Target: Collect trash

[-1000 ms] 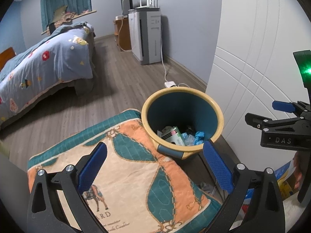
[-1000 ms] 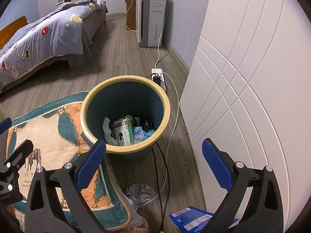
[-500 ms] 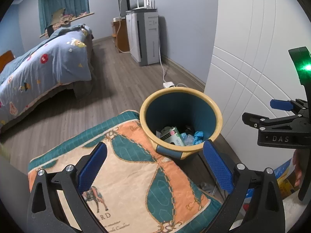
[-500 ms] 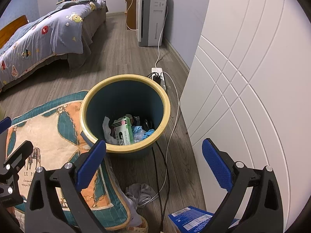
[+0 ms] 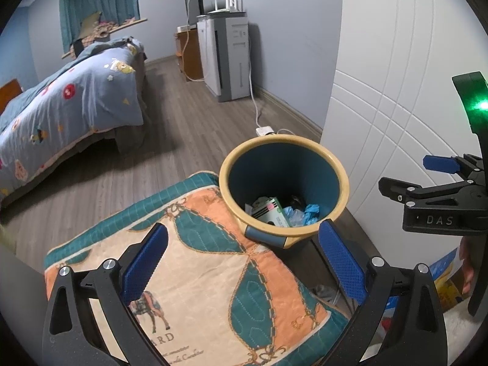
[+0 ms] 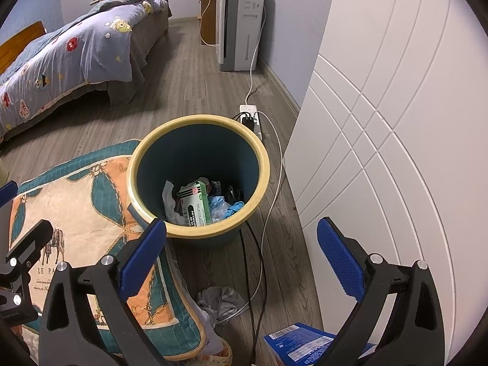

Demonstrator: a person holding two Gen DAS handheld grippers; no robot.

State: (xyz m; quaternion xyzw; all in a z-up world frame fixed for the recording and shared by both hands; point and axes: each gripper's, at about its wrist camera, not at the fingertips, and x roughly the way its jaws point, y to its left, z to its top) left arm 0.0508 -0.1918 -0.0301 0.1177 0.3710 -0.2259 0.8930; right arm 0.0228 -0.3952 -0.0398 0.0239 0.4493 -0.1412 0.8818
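While the left-wrist view has lifted slightly over the last second, sliding the trash bin (image 5: 283, 180) a little lower in frame, nothing else has changed, so I judge no new pickup has begun. Both the left gripper (image 5: 241, 262) and the right gripper (image 6: 241, 253) stay spread wide and empty. At centre frame the bin stands upright, mouth up, its long axis vertical, touching the patterned cushion (image 6: 82, 201) at lower left. A green carton (image 6: 195, 204) lies inside among wrappers. A blue box (image 6: 302, 344) lies at bottom right.
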